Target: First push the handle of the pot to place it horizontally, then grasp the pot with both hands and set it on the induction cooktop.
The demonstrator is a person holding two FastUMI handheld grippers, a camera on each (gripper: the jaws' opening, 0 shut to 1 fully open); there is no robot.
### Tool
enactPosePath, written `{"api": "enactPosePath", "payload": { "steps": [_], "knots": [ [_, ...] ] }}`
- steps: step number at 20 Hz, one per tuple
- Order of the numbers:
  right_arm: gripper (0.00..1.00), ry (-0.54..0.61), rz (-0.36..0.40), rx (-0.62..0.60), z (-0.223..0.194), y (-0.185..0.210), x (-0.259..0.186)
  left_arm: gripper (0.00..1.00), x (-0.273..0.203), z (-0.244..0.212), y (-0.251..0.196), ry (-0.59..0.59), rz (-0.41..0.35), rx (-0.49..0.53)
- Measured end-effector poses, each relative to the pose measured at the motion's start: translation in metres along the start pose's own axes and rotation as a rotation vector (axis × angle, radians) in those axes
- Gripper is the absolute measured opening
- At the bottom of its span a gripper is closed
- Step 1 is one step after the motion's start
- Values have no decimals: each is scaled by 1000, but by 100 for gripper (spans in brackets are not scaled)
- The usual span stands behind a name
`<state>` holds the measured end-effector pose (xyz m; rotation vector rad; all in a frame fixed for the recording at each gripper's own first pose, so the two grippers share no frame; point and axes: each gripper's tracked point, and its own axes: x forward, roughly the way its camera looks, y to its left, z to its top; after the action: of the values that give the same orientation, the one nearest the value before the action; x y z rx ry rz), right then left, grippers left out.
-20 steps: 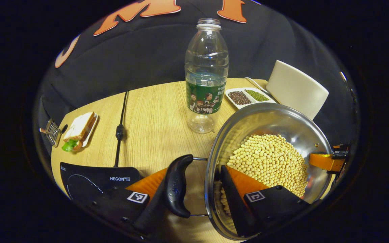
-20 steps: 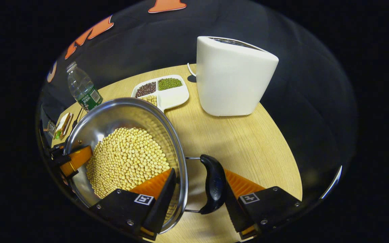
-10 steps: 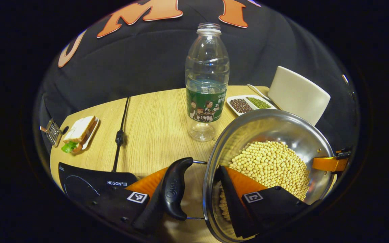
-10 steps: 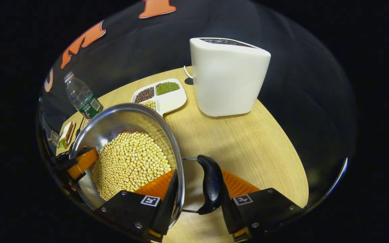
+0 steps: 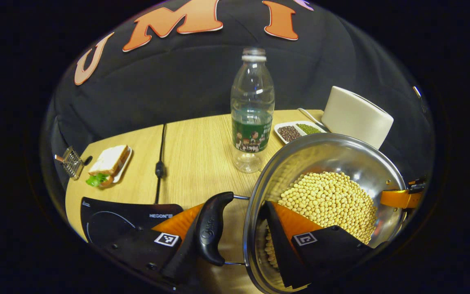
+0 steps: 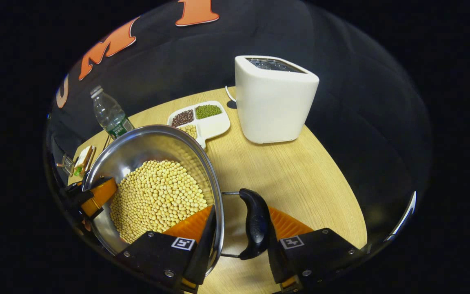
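Note:
A steel pot point(image 5: 341, 151) heaped with soybeans point(image 5: 329, 200) hangs between both grippers above the wooden table. My left gripper point(image 5: 235, 212) is shut on it: one finger lies against the outside of the black side handle point(image 5: 212, 228), the other inside the pot wall. My right gripper point(image 6: 241, 216) holds the opposite black handle point(image 6: 255, 224) of the pot point(image 6: 145, 143) the same way. Each gripper also shows across the pot in the other view, the right gripper point(image 5: 400, 198) and the left gripper point(image 6: 96, 196). The black induction cooktop point(image 5: 112, 216) lies at the lower left.
A plastic bottle point(image 5: 252, 118) stands just behind the pot. A sandwich on a plate point(image 5: 108, 163), a small wire rack point(image 5: 71, 162) and a black cable point(image 5: 160, 167) lie to the left. A divided dish of beans point(image 6: 202, 118) and a white toaster point(image 6: 273, 100) stand behind.
Both grippers keep the same hold on the pot. The bottle, dish and toaster look smaller and sit lower, so the pot and grippers have risen and drawn back a little.

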<state>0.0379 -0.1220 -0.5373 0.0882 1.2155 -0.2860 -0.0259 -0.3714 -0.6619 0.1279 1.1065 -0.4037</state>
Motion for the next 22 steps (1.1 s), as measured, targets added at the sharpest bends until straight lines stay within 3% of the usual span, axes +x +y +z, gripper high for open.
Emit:
{"api": "enactPosePath", "payload": {
  "steps": [7,18,22],
  "knots": [
    [61,-91,17,-40,16,28,-52,86,-57,24,33,-62,34,-33],
    [56,-160,115,-143,13,147,-102,86,-178,31,129,-126,167,-113],
    [61,-166,156,-188,6,199,-116,83,-230,37,133,-131,219,-142]
  ]
}}
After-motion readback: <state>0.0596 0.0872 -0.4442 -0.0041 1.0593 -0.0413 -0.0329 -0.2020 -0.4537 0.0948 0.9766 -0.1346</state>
